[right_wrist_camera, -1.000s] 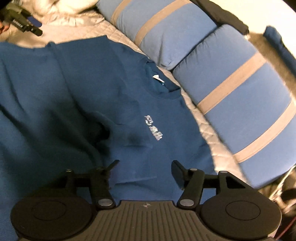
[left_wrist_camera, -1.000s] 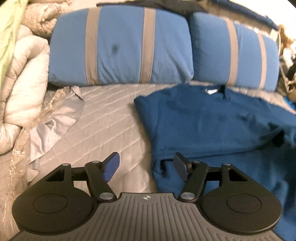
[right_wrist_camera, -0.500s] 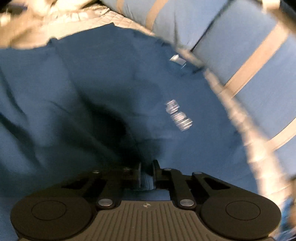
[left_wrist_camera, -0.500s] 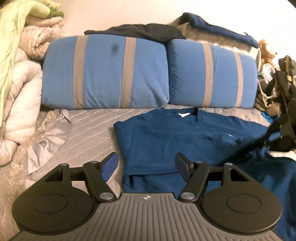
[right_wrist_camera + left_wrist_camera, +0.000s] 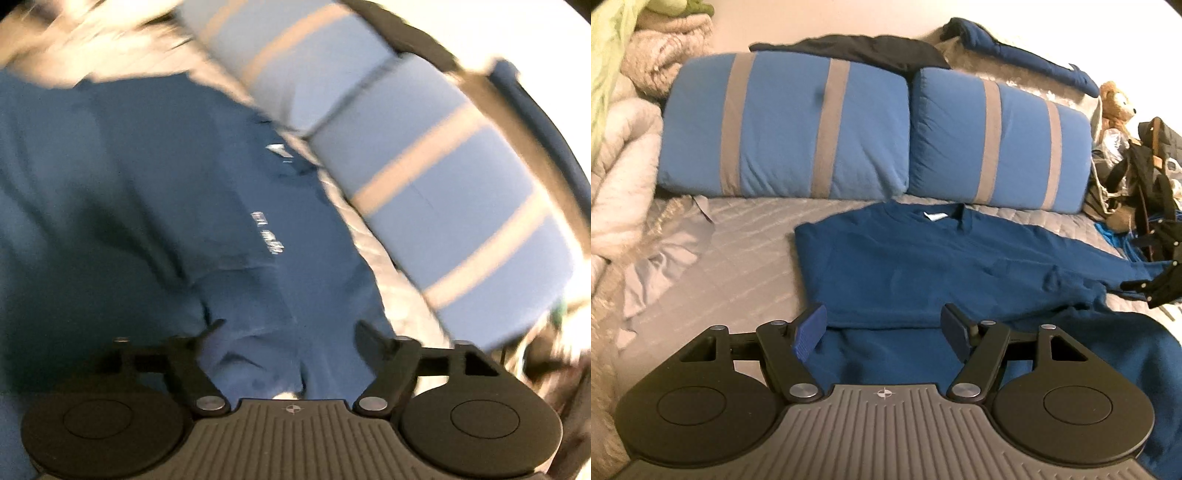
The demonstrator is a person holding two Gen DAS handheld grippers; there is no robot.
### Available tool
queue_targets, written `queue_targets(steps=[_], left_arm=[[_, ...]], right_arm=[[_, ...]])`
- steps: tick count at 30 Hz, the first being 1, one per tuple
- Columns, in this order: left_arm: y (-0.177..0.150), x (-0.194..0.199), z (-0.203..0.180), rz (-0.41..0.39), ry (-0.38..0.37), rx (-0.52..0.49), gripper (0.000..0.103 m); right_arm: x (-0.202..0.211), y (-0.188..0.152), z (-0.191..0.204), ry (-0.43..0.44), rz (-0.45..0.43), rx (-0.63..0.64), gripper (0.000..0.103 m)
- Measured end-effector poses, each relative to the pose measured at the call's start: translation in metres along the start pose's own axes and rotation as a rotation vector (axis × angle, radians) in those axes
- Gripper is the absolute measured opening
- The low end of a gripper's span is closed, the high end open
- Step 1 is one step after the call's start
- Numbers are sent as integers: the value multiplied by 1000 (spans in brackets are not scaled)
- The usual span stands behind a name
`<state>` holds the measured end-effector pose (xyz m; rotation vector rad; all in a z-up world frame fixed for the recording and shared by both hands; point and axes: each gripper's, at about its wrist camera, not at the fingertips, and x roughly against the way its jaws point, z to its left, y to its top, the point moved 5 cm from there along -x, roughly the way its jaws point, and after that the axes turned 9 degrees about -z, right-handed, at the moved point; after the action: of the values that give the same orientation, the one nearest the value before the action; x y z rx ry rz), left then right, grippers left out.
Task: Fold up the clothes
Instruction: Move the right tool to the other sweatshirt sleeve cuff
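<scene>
Grey quilted bed (image 5: 746,266) carries a dark blue shirt (image 5: 923,266), its collar toward the headboard edge beside two striped blue pillows (image 5: 786,129). One side is already folded over the body. The right gripper (image 5: 288,343), pinched shut on fabric half a second ago, now stands wide and empty above the shirt, so that fold looks released. The left gripper (image 5: 882,325) hovers wide at the shirt's near edge.

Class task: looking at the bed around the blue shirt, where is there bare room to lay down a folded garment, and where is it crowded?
Bare quilt lies between the blue shirt and the rumpled grey sheet, below the left striped pillow. The right side is crowded: bags and straps press against the shirt's sleeve.
</scene>
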<state>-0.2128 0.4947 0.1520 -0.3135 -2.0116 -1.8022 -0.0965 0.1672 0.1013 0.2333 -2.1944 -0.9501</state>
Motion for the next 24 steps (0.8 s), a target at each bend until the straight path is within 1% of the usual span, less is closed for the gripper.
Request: queue_targets(steps=[1, 3, 4, 8, 13, 15, 16, 18, 22, 24], left_arm=[[-2, -2, -4, 9, -8, 2, 68], [-8, -7, -10, 22, -23, -6, 68], [-12, -11, -14, 31, -27, -14, 68], [-27, -24, -25, 71, -23, -26, 68], [-42, -35, -35, 91, -11, -58, 68], [-46, -40, -37, 119, -15, -73, 68], [-46, -40, -36, 121, -17, -75, 68], [-46, -40, -35, 117, -25, -67, 68], [-47, -41, -37, 124, -38, -63, 68], [-47, -42, -38, 119, -45, -69, 68]], right_arm=[[4, -2, -7, -16, -8, -58, 95], [10, -6, -21, -37, -12, -175, 99], [14, -9, -28, -51, -18, -237, 102], [21, -25, -51, -79, -11, -428, 103], [36, -53, -69, -132, -20, -537, 103], [41, -66, -78, -144, -25, -593, 103], [45, -74, -82, -152, -29, -623, 103], [55, -89, -90, -174, -41, -673, 101], [75, -127, -106, -248, -29, -745, 88], [82, -150, -116, -294, -13, -780, 85]])
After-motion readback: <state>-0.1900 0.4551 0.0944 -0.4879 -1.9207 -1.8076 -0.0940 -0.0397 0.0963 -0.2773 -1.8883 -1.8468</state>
